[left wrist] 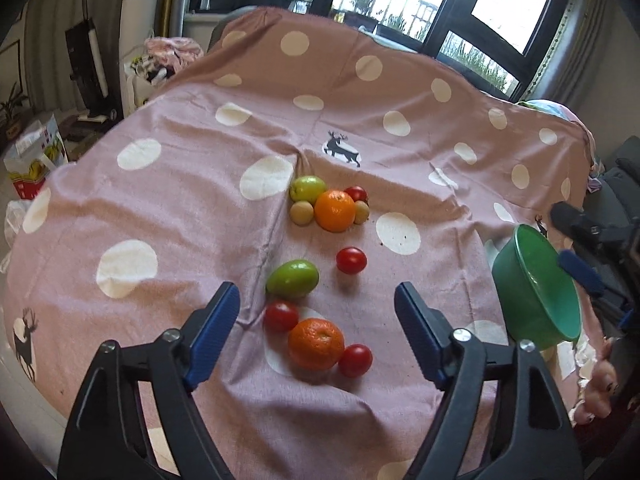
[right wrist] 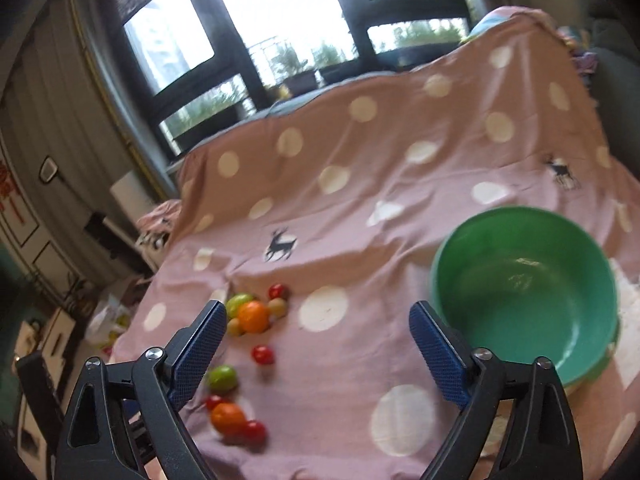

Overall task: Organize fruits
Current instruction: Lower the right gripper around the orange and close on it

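Fruits lie on a pink dotted cloth (left wrist: 180, 200). A near group has an orange (left wrist: 316, 344), two red tomatoes (left wrist: 281, 315) (left wrist: 355, 360) and a green fruit (left wrist: 293, 279). A lone tomato (left wrist: 351, 260) lies farther off. A far cluster has an orange (left wrist: 335, 210), a green fruit (left wrist: 308, 188), a tomato and two tan fruits. My left gripper (left wrist: 316, 300) is open and empty over the near group. A green bowl (right wrist: 524, 288), empty, stands at right; it also shows in the left wrist view (left wrist: 536, 288). My right gripper (right wrist: 316, 320) is open and empty beside the bowl, fruits (right wrist: 252, 316) at its left.
Windows stand behind the table. At the left are a bag (left wrist: 36, 160) on the floor, clutter and a dark stand (left wrist: 86, 68). A dark chair or sofa (left wrist: 624, 184) is at the right. The cloth drapes over something raised at the far side (right wrist: 520, 60).
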A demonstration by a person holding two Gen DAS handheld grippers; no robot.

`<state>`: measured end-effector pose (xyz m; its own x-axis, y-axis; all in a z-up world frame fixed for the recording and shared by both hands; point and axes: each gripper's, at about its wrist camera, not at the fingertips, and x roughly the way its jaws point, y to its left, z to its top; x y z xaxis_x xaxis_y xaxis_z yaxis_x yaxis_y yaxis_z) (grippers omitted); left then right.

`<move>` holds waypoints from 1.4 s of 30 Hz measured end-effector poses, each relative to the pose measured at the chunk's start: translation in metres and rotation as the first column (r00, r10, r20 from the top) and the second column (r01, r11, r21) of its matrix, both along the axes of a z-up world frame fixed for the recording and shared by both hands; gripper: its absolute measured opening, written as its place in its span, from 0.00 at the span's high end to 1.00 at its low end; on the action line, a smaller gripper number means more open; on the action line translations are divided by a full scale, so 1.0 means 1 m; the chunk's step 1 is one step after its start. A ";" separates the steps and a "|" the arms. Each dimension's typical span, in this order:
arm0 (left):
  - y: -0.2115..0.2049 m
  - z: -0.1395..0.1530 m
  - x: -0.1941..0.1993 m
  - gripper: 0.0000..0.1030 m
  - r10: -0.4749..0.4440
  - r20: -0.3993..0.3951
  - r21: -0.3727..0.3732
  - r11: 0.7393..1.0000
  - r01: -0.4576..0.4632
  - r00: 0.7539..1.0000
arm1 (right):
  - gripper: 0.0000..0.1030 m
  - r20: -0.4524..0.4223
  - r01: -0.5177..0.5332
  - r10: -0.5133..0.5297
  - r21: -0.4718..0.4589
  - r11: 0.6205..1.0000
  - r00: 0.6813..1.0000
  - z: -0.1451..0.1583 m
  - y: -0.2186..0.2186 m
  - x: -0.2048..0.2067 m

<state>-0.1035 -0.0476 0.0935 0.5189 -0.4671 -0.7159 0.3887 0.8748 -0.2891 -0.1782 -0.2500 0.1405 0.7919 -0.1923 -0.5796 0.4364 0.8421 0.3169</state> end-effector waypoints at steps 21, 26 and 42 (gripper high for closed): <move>0.052 -0.023 0.036 0.53 0.144 -0.139 -0.021 0.989 -0.148 0.980 | 0.40 -0.228 -0.320 0.389 0.289 0.902 0.892 -0.071 0.069 0.073; 0.054 -0.024 0.038 0.53 0.140 -0.145 -0.032 0.989 -0.146 0.980 | 0.44 -0.285 -0.374 0.444 0.267 0.888 0.850 -0.084 0.091 0.082; 0.050 -0.023 0.037 0.53 0.130 -0.141 -0.026 0.991 -0.135 0.981 | 0.58 -0.359 -0.397 0.436 0.181 0.900 0.825 -0.101 0.106 0.088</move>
<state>-0.0667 0.0023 0.0703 0.4743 -0.4272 -0.7698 0.2243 0.9042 -0.3636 -0.0900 -0.1436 0.0397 0.4968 0.1768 -0.8497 0.1531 0.9458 0.2863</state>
